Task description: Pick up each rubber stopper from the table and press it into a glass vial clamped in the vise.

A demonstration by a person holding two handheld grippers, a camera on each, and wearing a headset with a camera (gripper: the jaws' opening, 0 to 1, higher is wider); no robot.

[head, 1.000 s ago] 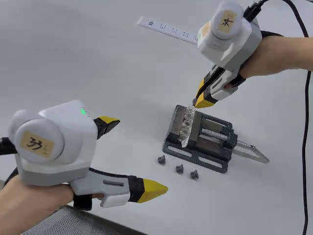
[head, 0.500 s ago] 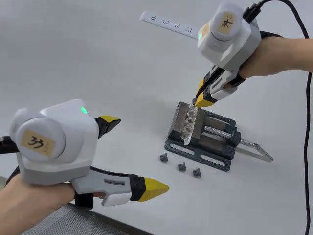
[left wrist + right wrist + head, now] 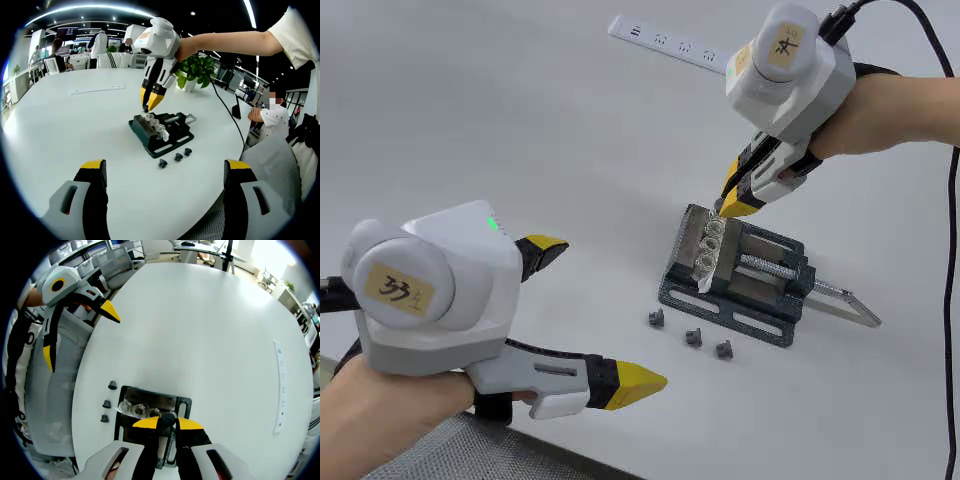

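A black vise (image 3: pixel 750 290) (image 3: pixel 170 137) (image 3: pixel 150 399) on the white table clamps a row of clear glass vials (image 3: pixel 706 252) (image 3: pixel 156 124) (image 3: pixel 135 410). My right gripper (image 3: pixel 726 207) (image 3: pixel 167 424) is shut on a dark rubber stopper (image 3: pixel 168 417), with its tips right at the vial at the far end of the row. Three loose stoppers (image 3: pixel 694 337) (image 3: pixel 178 157) (image 3: pixel 106 404) lie in a line in front of the vise. My left gripper (image 3: pixel 595 315) (image 3: pixel 164 167) is open and holds nothing, well to the left of the vise and nearer the table's front edge.
A white power strip (image 3: pixel 665 42) (image 3: pixel 280 390) lies at the far side of the table. A black cable (image 3: pixel 948 250) runs down the right side. A grey mesh chair back (image 3: pixel 470 455) is at the table's near edge. People and chairs stand beyond the table.
The head camera has drifted a little. The right gripper stays at the far vial with the stopper in it. The left gripper has not moved.
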